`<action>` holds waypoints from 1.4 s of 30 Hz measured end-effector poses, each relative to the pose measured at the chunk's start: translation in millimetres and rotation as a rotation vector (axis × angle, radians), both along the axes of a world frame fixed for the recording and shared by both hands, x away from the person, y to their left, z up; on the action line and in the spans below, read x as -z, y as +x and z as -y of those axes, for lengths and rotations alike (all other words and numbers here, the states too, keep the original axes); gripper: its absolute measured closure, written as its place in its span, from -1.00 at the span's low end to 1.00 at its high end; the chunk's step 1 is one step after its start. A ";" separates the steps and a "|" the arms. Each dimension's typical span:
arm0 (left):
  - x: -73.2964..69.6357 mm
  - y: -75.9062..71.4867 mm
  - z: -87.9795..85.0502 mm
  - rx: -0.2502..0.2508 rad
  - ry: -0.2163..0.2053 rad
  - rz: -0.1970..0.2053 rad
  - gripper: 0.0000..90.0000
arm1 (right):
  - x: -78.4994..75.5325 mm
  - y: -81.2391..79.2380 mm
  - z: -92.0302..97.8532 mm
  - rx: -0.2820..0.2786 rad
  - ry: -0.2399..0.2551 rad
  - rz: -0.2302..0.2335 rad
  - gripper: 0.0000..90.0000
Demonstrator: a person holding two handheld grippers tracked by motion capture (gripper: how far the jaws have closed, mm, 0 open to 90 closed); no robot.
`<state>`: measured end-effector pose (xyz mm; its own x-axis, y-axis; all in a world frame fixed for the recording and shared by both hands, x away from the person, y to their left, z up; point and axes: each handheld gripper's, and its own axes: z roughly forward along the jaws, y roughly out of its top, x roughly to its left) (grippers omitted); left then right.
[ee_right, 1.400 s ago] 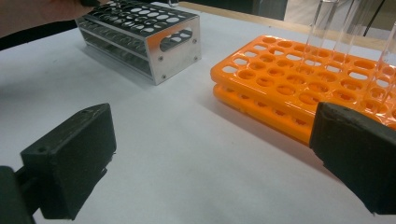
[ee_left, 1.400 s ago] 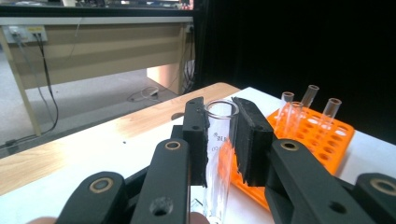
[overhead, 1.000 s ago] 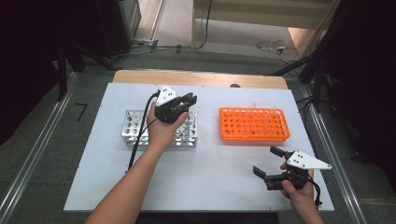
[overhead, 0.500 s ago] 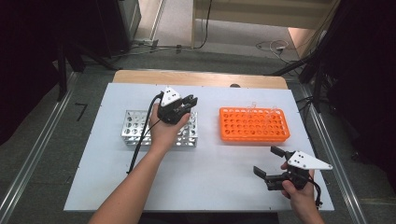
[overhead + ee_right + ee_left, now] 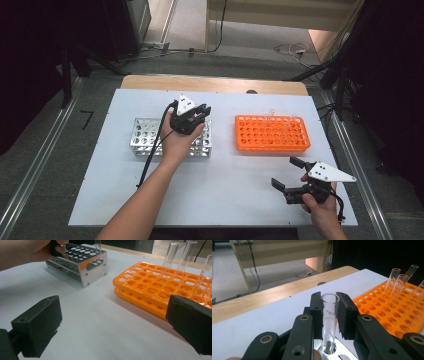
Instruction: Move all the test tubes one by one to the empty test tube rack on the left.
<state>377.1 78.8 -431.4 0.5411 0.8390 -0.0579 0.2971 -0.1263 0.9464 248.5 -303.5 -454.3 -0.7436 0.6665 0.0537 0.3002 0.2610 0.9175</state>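
Note:
My left gripper (image 5: 199, 111) is over the right part of the silver metal rack (image 5: 145, 137), shut on a clear glass test tube (image 5: 329, 315). The tube stands upright between the black pads (image 5: 347, 312), and its lower end reaches into a hole of that rack. An orange rack (image 5: 272, 134) sits to the right, with a few clear tubes (image 5: 395, 282) standing at its far side. Near the table's front right, my right gripper (image 5: 287, 172) is open, with only bare table between its jaws.
The white table top (image 5: 230, 190) ends in a wooden strip (image 5: 215, 84) at the far edge. Beyond it is floor with cables. In the right gripper view, the silver rack (image 5: 85, 262) and the left hand (image 5: 30, 250) lie ahead, and the orange rack (image 5: 150, 287) lies to the right.
The left hand has shifted slightly to the right over the silver rack, still gripping the tube. The right gripper has stayed put.

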 end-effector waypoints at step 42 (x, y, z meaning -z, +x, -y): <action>7.5 2.5 -1.2 0.027 0.007 -0.129 0.53 | -0.2 0.7 0.0 0.002 0.002 -0.004 -1.00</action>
